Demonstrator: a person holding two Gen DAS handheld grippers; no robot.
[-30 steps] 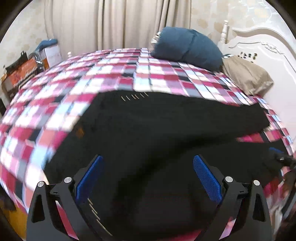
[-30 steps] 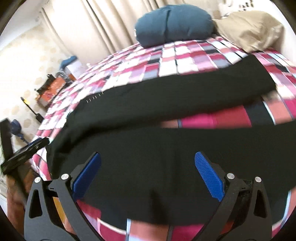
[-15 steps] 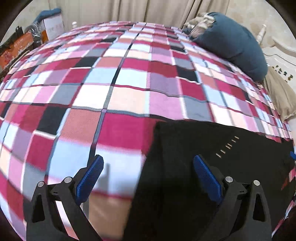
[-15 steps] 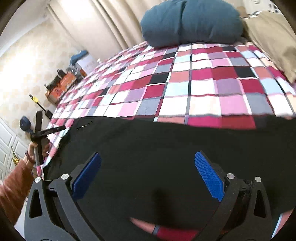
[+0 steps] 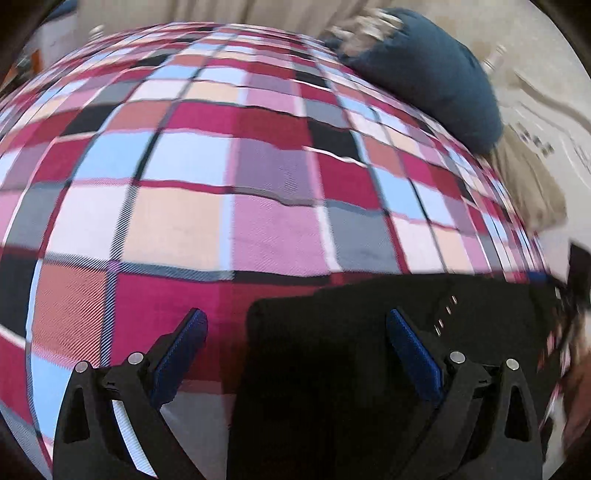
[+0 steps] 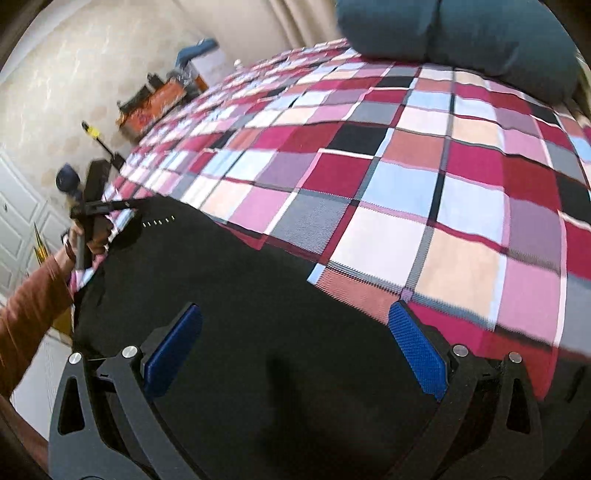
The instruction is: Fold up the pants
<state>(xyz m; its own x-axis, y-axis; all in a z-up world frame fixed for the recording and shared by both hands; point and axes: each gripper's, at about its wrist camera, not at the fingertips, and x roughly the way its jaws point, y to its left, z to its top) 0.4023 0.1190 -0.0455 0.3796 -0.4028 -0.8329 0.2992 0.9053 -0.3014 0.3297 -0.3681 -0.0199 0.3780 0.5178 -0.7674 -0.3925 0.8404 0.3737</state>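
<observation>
**Pants laid out on the bed, folding barely begun**

The black pants (image 6: 229, 295) lie spread on the checked bedspread (image 6: 424, 206) near the bed's front edge. One leg appears to lie over the other, though the dark cloth hides the layers; the shorter folds look not yet made. The left gripper (image 5: 295, 332) hovers low over a corner of the pants (image 5: 369, 332), jaws wide and holding nothing. The right gripper (image 6: 295, 332) hangs above the other stretch, jaws equally wide and empty. A blue pillow (image 6: 461, 33) sits well apart at the head.
</observation>
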